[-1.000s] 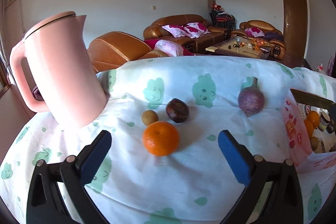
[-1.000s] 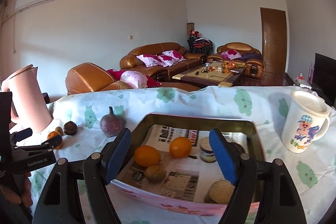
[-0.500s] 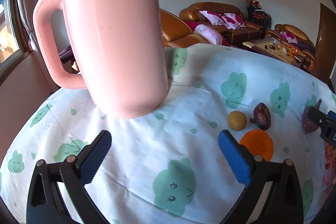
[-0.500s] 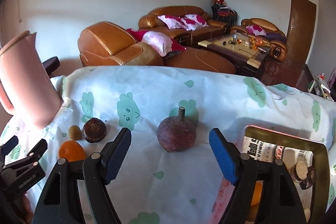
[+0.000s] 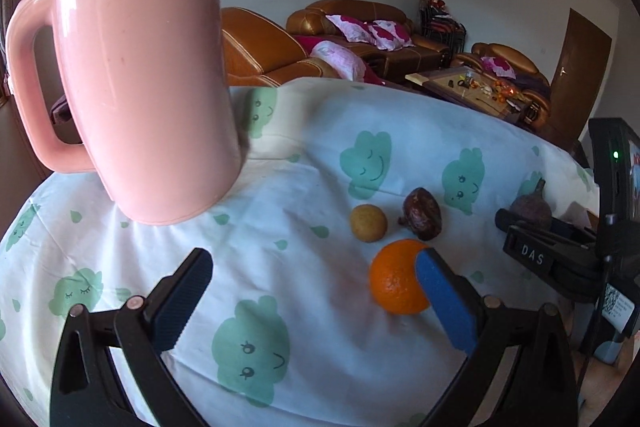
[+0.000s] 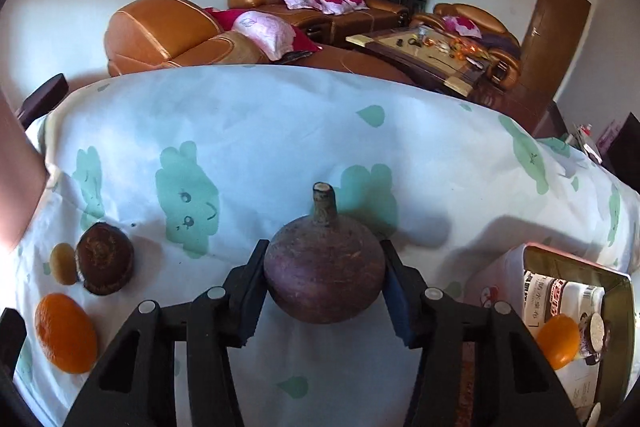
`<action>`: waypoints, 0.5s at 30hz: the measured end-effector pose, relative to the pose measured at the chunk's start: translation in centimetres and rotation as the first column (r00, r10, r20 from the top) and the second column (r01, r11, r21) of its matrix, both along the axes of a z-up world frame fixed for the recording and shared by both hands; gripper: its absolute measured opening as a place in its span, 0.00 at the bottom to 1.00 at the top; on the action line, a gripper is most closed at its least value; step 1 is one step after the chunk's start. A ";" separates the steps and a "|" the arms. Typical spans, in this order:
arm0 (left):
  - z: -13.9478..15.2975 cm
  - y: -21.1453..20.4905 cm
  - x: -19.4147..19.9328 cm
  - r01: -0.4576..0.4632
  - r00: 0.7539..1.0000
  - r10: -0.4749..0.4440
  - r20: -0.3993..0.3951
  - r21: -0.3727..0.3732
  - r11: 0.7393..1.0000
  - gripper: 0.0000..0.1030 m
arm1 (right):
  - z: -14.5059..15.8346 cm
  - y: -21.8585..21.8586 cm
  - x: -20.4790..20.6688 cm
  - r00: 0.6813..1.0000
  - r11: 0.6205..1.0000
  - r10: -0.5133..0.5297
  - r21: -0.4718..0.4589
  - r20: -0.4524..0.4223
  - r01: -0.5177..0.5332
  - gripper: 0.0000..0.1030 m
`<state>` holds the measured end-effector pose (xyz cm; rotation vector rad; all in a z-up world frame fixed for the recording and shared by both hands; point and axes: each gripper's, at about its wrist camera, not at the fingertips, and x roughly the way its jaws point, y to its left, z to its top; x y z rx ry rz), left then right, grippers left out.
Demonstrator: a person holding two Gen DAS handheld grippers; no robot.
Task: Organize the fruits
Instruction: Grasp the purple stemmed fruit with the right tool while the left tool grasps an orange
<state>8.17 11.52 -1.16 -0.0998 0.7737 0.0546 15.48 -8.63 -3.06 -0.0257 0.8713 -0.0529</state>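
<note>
Living-room setup with leather sofas behind, and up front a table under a white cloth with green cloud faces (image 6: pixel 248 131). Right gripper (image 6: pixel 324 279) has its two pads pressed against the sides of a round, dull purple fruit with a stubby stem (image 6: pixel 324 275), so it's clamped on it; I can't tell whether the fruit is off the cloth yet. Left gripper (image 5: pixel 312 291) is wide open and holding nothing, with a glossy orange citrus fruit (image 5: pixel 396 277) just beside its right pad. A small yellow-brown round fruit (image 5: pixel 368 223) and a dark brown wrinkly fruit (image 5: pixel 422 213) sit right behind that. A tall pink plastic kettle (image 5: pixel 148 75) stands off to the left.

My take on doing this well: the purple one looks heavy and slick, so keep the squeeze across its widest part, lift straight up, then carry it right to the metal tray lined with newspaper (image 6: pixel 618 281), clearing its rim. Set it down low next to the orange already inside rather than dropping it, or it'll roll.
</note>
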 end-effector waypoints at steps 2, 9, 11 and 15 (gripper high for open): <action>0.0 -0.5 0.1 0.021 1.000 -0.021 0.001 -0.005 1.000 1.00 | 0.9 -0.4 -2.0 0.998 0.999 0.002 0.036 0.069 -0.005 0.52; -0.9 -1.9 1.4 0.054 0.998 -0.056 -0.022 -0.074 0.996 0.97 | 4.2 -0.5 -10.6 0.950 0.998 0.034 0.036 0.311 -0.047 0.52; -1.6 -3.0 1.8 0.053 0.998 -0.054 -0.042 -0.024 0.998 0.91 | 4.0 -0.8 -12.0 0.947 0.997 0.036 0.047 0.318 -0.054 0.53; -2.6 -4.3 2.7 0.083 0.990 -0.080 -0.115 0.022 0.996 0.72 | 3.2 -2.0 -13.0 0.962 0.990 0.019 0.130 0.272 -0.056 0.53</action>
